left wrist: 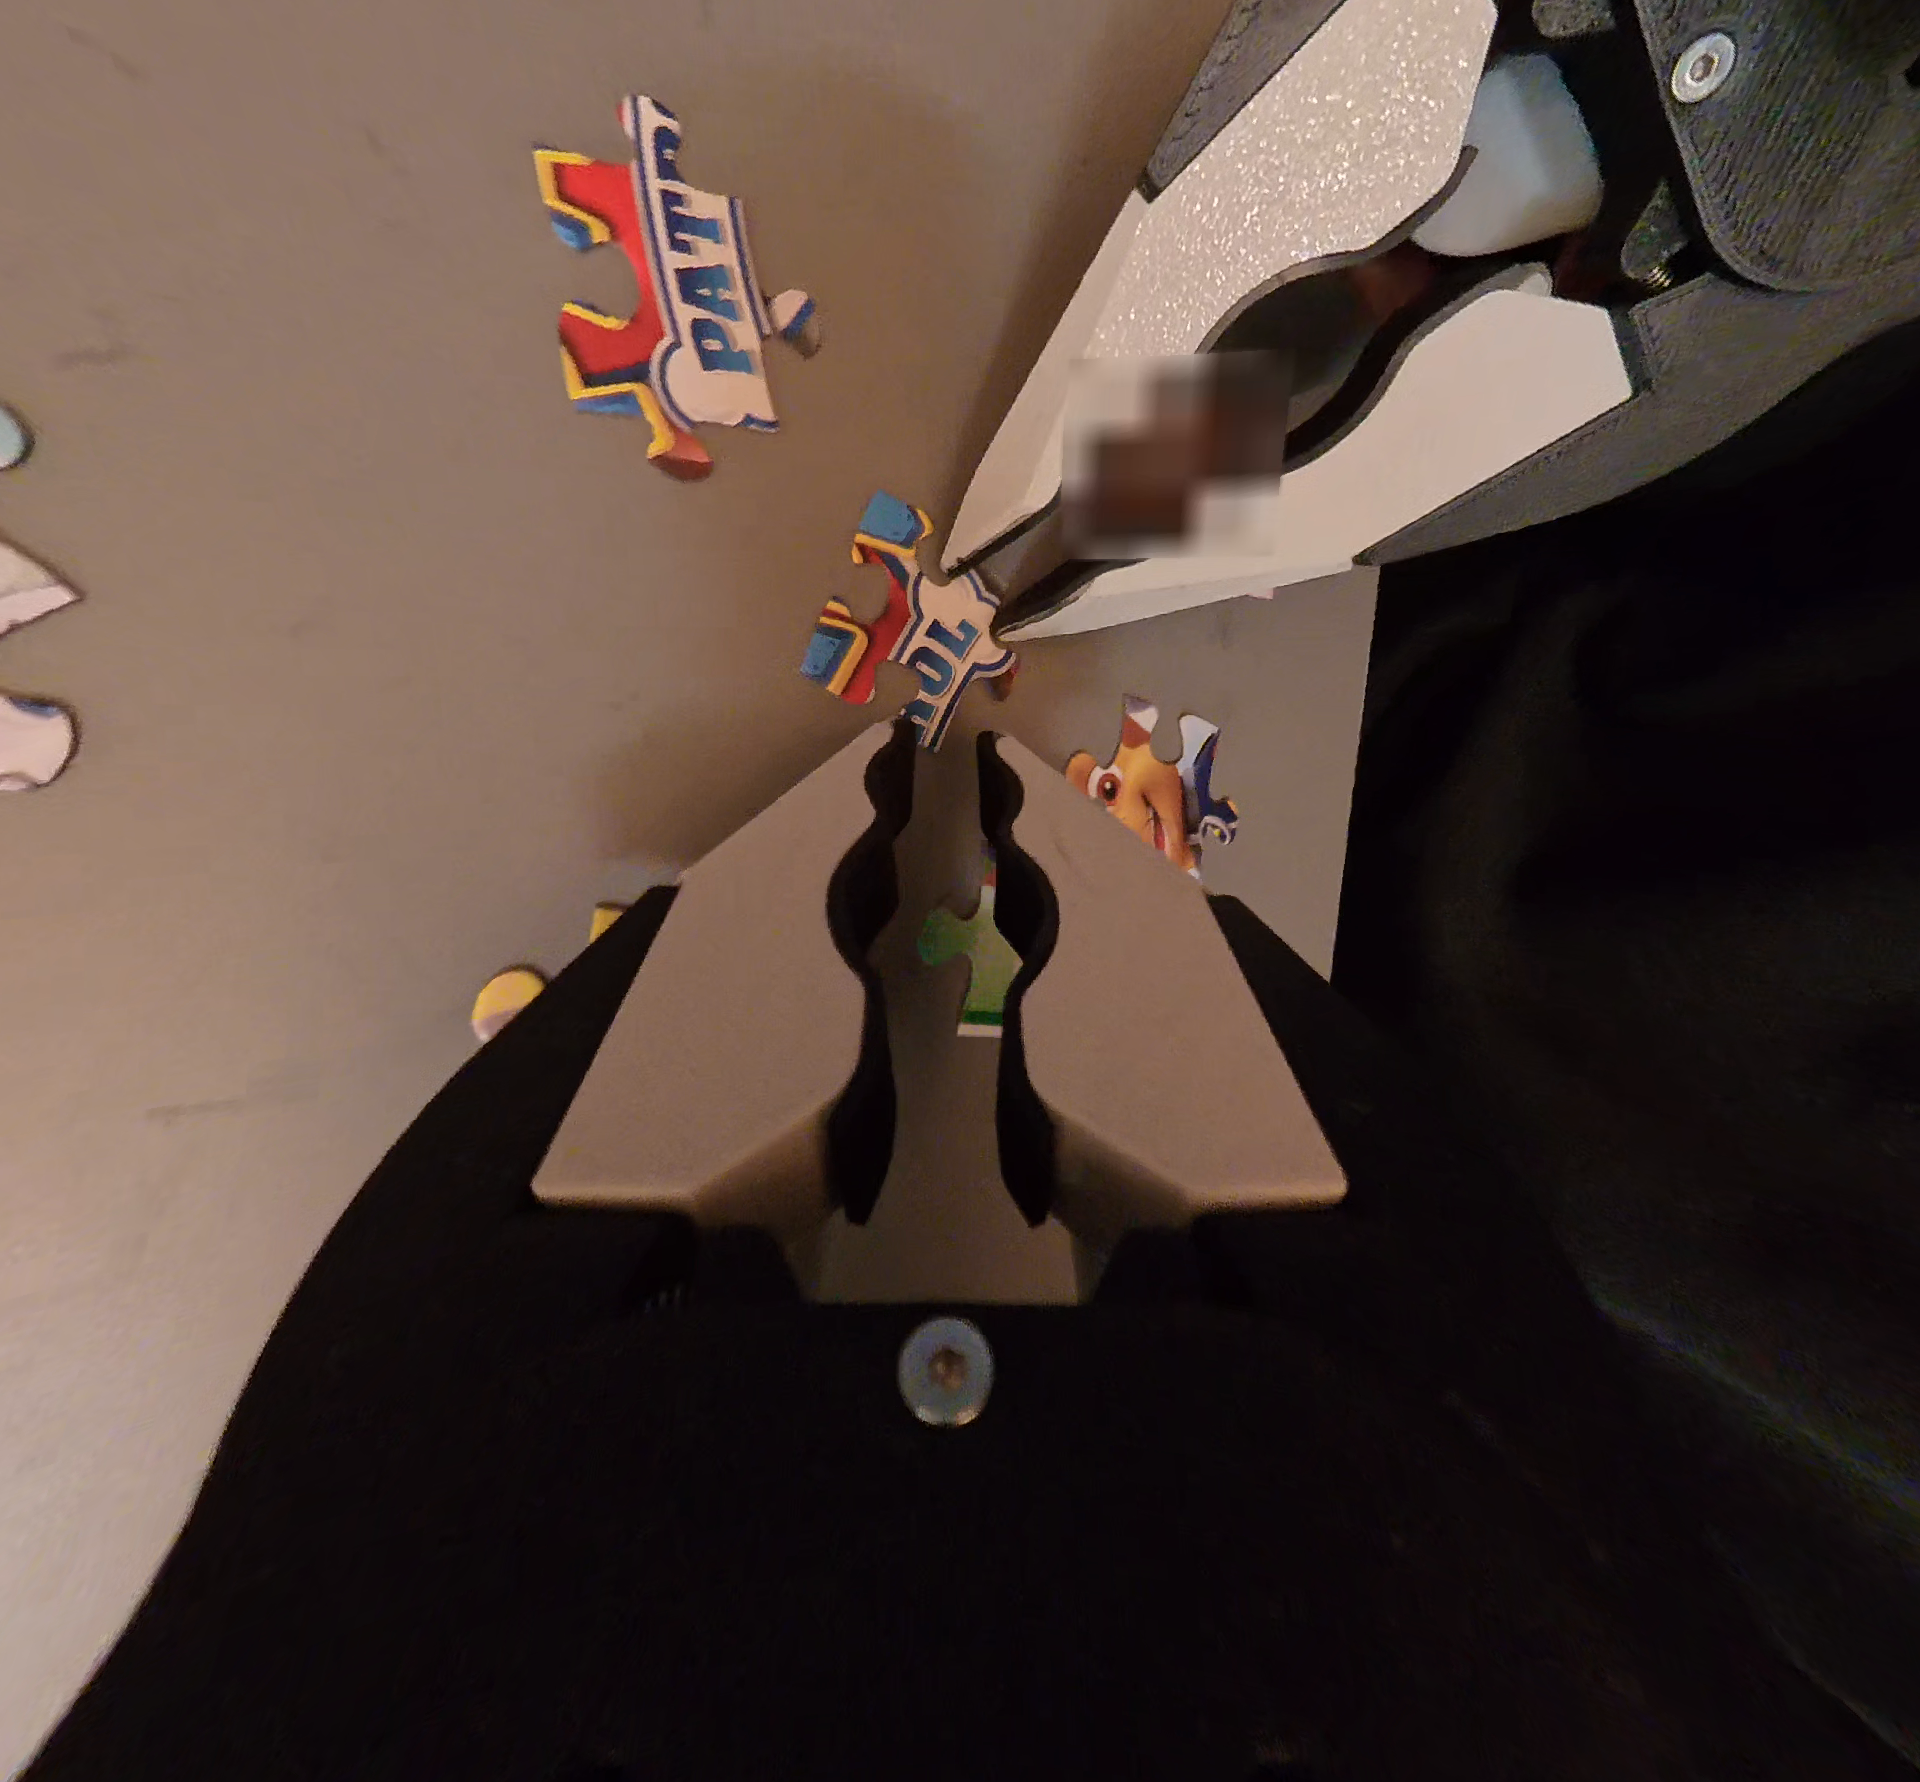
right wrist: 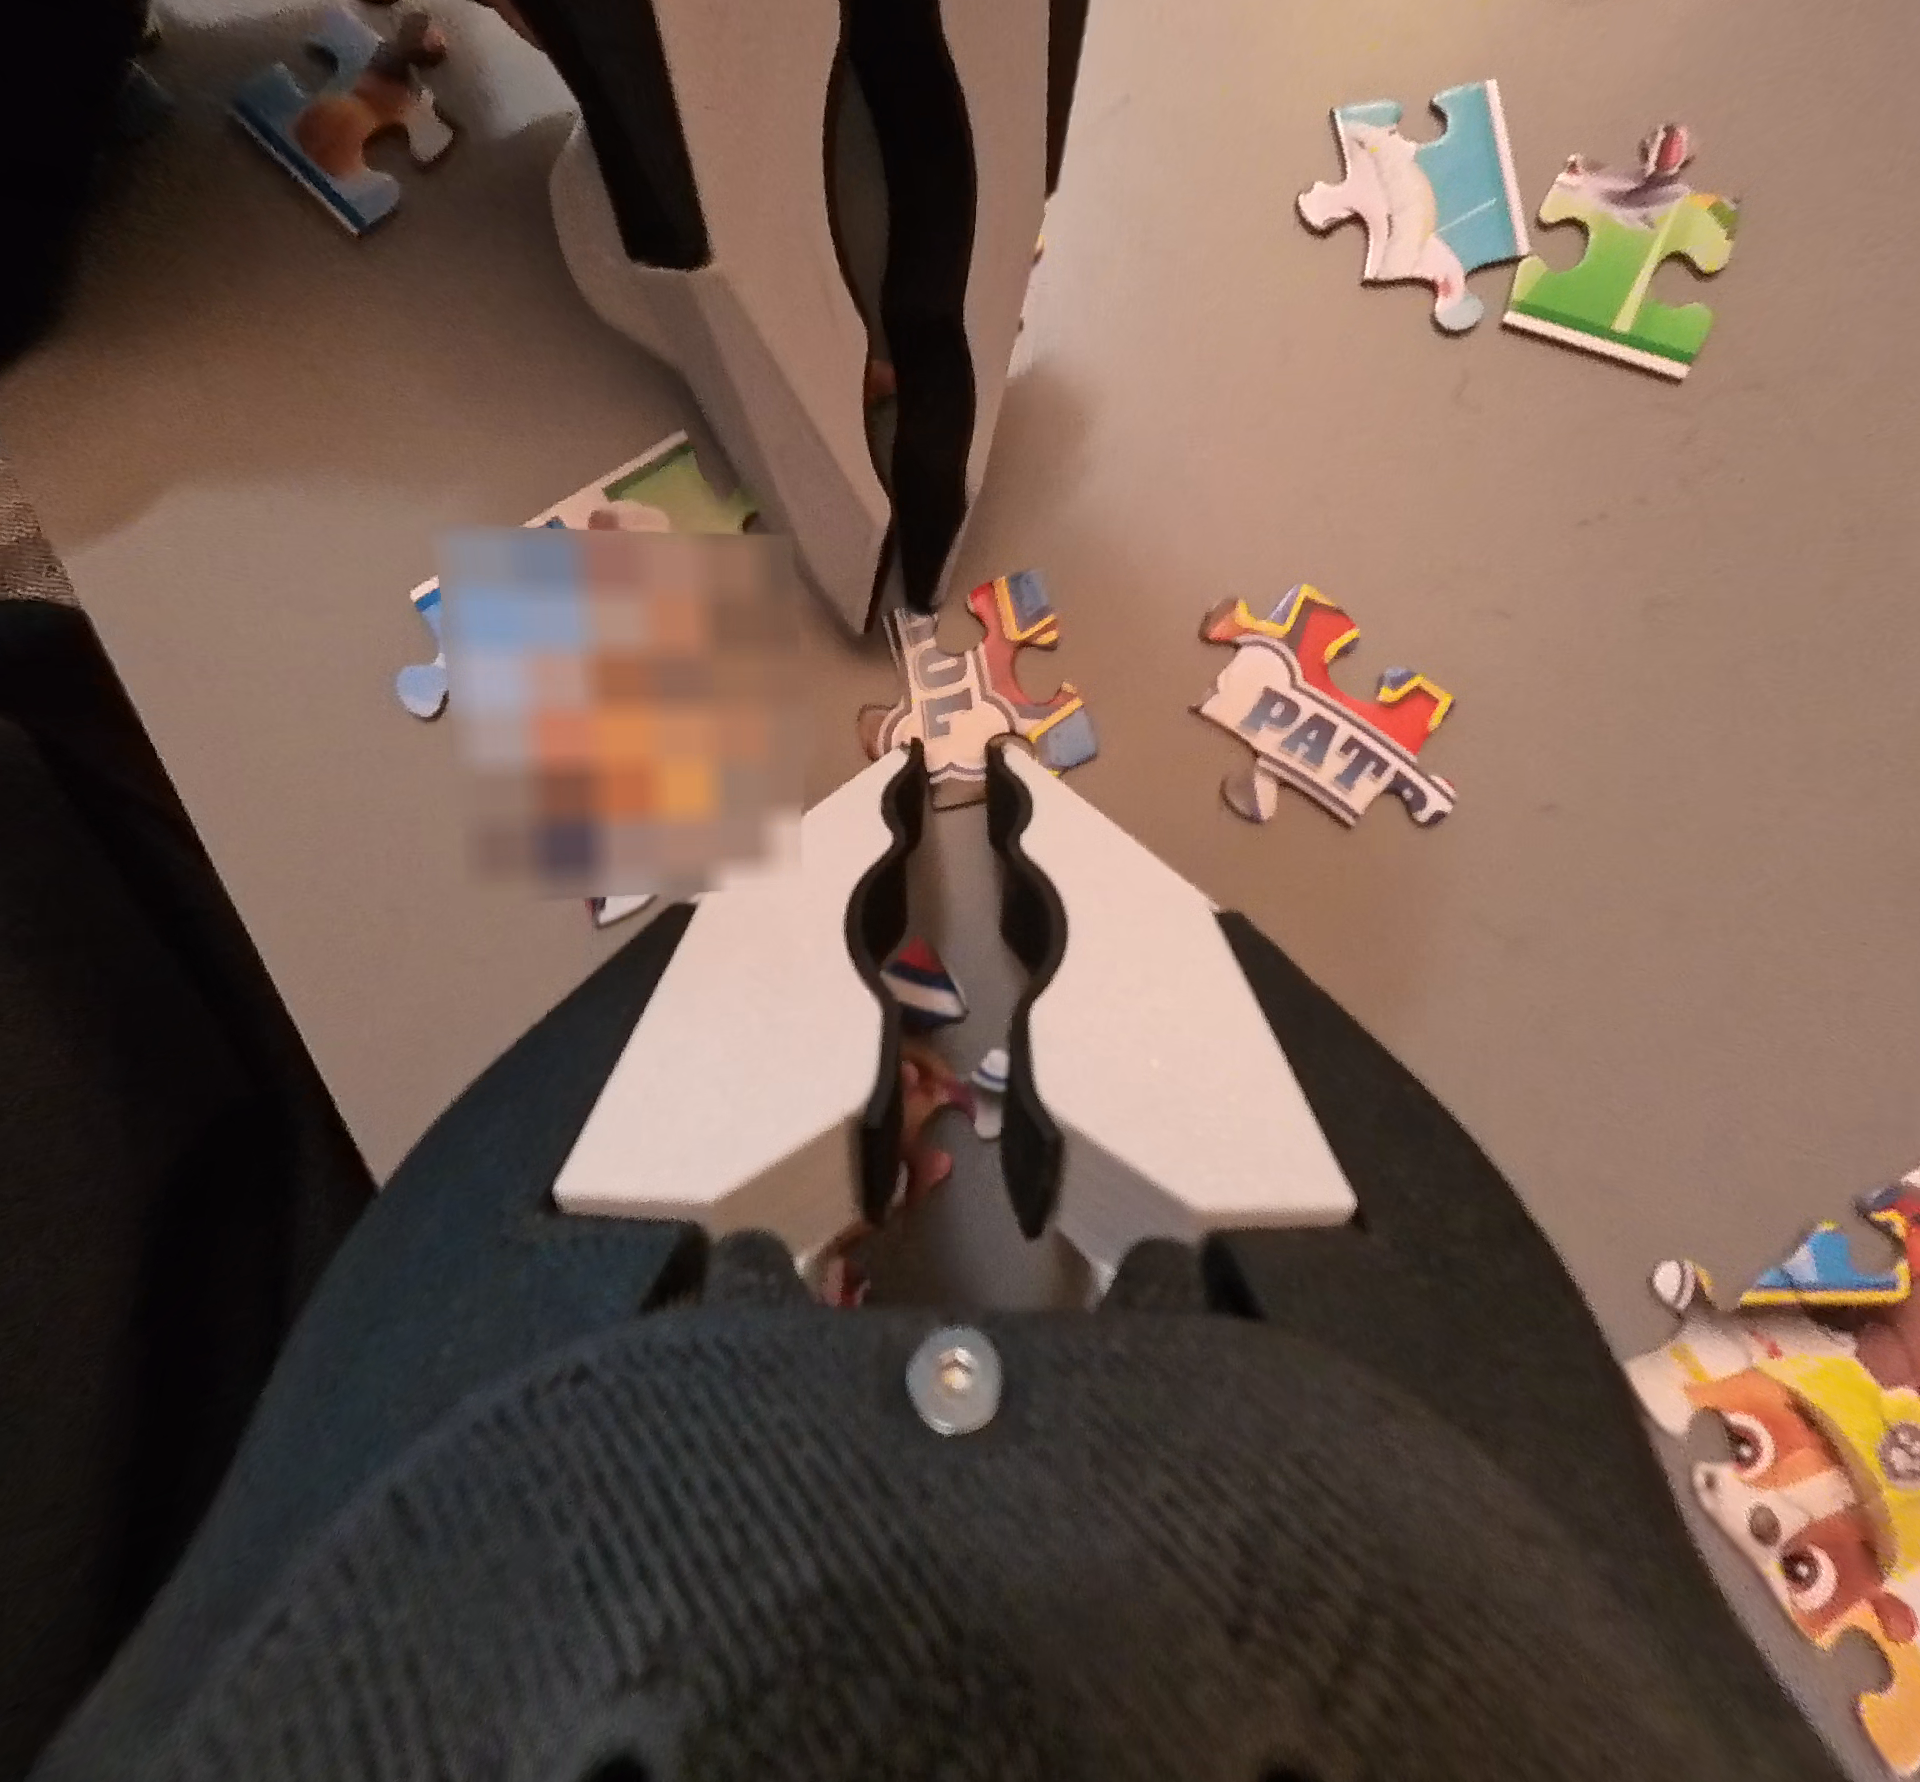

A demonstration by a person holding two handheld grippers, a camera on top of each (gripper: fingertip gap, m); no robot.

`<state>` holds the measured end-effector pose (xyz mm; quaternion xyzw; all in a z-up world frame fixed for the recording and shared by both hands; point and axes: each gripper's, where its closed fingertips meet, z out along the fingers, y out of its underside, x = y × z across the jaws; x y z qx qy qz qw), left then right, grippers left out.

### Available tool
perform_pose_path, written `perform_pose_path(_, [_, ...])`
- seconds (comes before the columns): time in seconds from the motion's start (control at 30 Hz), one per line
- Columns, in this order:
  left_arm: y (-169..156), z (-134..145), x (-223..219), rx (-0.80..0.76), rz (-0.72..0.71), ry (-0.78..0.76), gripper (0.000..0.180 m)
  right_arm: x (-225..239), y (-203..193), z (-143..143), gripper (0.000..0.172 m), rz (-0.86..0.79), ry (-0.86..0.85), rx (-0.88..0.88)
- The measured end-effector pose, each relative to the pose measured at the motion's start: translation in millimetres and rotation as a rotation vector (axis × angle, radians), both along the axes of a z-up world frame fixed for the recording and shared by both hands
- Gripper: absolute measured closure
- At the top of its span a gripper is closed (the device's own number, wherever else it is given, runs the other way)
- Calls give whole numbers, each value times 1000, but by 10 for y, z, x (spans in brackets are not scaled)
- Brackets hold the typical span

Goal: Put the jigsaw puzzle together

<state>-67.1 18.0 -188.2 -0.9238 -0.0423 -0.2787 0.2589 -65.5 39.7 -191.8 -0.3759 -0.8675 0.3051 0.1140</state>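
I had both grippers at the small red, white and blue cardboard puzzle piece (right wrist: pixel 971 693) on the grey tabletop (right wrist: pixel 1351 506). My right gripper (right wrist: pixel 958 756) pinched its near tab between narrowly parted fingers. My left gripper (left wrist: pixel 940 740) met the far edge, fingers slightly apart; whether it gripped, I couldn't tell. A larger matching red-and-white piece (right wrist: pixel 1325 714) lay nearby.

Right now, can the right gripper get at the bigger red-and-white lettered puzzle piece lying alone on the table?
Probably yes: the bigger piece lies flat just right of the right gripper, with bare table between. But its fingertips already straddle the smaller lettered piece, which the left gripper also touches.
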Motion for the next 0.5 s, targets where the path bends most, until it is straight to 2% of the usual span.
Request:
perform_pose_path(0.07, [21, -1, 57, -1, -21, -9, 171, 52, 40, 0, 161, 9, -9, 20])
perform_pose_path(0.2, [57, -2, 110, -1, -43, -5, 171, 33, 128, 30, 138, 31, 48, 72])
perform_pose_path(0.37, [60, -2, 111, -1, -42, -5, 172, -28, 93, 4, 116, 104, 62, 32])
perform_pose_path(0.5, [60, -4, 109, -1, -42, -2, 172, -34, 62, -8, 114, 151, 28, 29])
